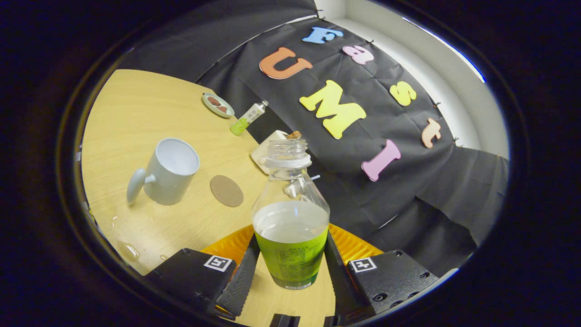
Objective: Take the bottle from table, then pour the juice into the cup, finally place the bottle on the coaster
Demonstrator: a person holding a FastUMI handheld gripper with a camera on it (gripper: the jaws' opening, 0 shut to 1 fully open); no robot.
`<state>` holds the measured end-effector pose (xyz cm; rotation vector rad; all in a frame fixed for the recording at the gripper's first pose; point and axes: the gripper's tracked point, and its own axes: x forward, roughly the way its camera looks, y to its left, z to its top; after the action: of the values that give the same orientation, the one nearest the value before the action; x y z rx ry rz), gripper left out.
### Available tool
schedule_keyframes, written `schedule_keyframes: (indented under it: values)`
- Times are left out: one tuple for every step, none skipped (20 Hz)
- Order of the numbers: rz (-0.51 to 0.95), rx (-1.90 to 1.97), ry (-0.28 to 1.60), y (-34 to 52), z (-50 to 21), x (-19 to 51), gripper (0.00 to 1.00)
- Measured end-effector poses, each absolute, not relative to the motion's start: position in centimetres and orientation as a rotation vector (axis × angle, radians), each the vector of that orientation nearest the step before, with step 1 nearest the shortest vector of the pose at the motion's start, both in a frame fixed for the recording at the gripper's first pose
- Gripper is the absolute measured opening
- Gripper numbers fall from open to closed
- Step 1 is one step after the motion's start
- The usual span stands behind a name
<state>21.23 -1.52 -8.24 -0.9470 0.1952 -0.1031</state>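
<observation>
Surface: wooden table (136,104).
Gripper (290,272): we see both fingers clamped on uncapped bottle (290,213).
Risk: we judge tilt may spill juice before cup (168,170); coaster (226,190) nearby.

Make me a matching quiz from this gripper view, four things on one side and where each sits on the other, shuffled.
Things:
1. bottle
2. cup
3. coaster
4. small dish

Places:
A. far table edge, by the black cloth
B. between the cup and the bottle
C. between the gripper fingers, clamped
D. beside the coaster, handle toward the gripper

Pairs: 1-C, 2-D, 3-B, 4-A
</observation>
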Motion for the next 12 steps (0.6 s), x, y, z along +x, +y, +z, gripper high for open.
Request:
schedule_keyframes:
  values:
    - [-0.107,-0.985,0.204,-1.6,-8.3,21.3,0.80]
    - [-0.115,-1.031,0.214,-1.7,-8.2,21.4,0.80]
    - [-0.130,-1.076,0.216,-1.8,-8.0,21.4,0.80]
    - [-0.154,-1.116,0.205,-1.8,-7.4,21.4,0.80]
    - [-0.174,-1.153,0.188,-1.7,-6.9,21.5,0.80]
    - [-0.188,-1.201,0.185,-1.6,-6.6,21.5,0.80]
    - [-0.195,-1.250,0.178,-1.3,-6.4,21.7,0.80]
    - [-0.203,-1.292,0.161,-1.0,-5.9,21.7,0.80]
    - [-0.205,-1.328,0.149,-0.6,-5.7,21.8,0.80]
    - [-0.208,-1.363,0.149,-0.3,-5.6,21.8,0.80]
    - [-0.213,-1.392,0.150,-0.2,-5.6,21.9,0.79]
    - [-0.213,-1.418,0.152,0.2,-5.7,22.0,0.80]
